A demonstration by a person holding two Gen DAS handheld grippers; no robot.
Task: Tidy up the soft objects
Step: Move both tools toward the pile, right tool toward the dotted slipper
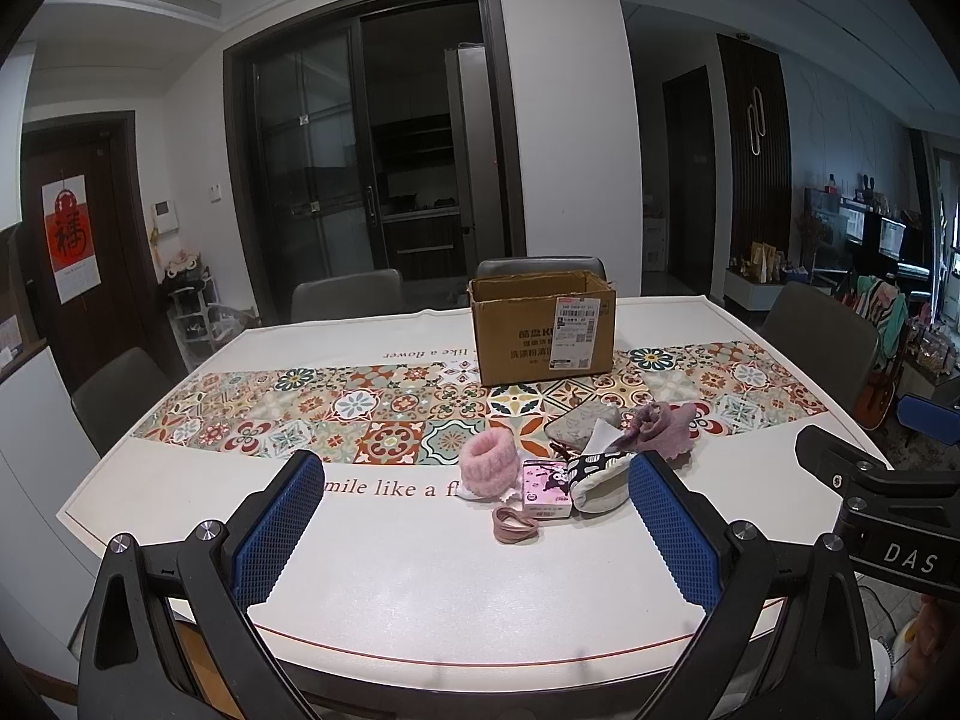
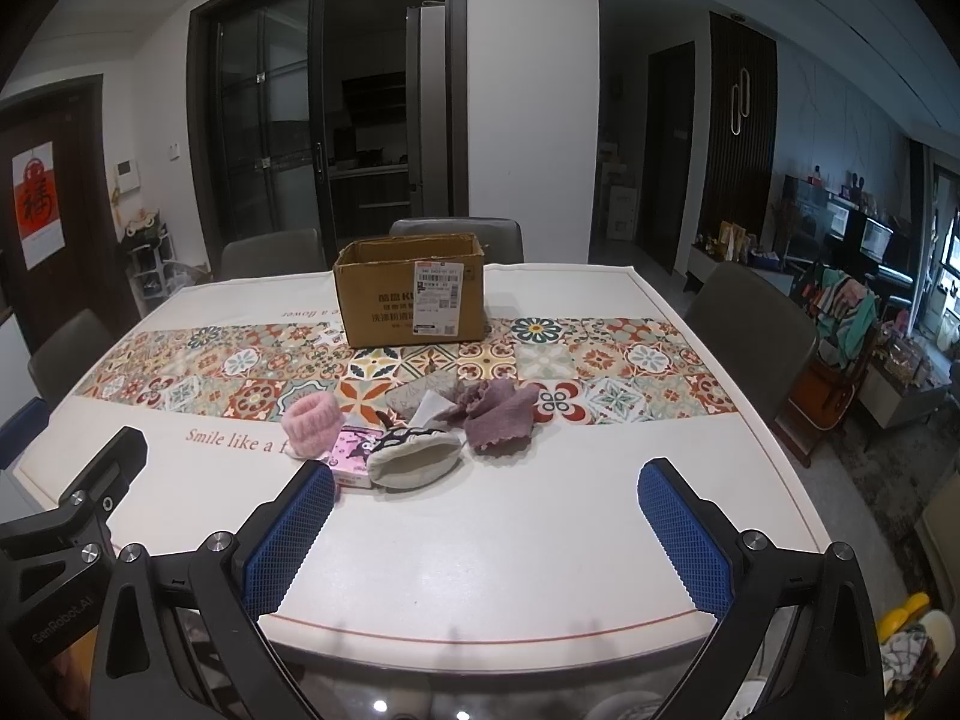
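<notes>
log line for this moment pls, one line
stage: not started | left gripper: open, empty | right gripper: open, empty | soft items: piled on table | box: open, behind pile

Box interior: hidden behind the near wall of the cardboard box (image 1: 543, 330), centre of frame.
Tablecloth lettering: partly covered by the pink fluffy cuff (image 1: 487, 463).
Cream slipper (image 1: 597, 480): right end hidden behind a blue pad, left wrist view.
Shipping label print: too small to read.
</notes>
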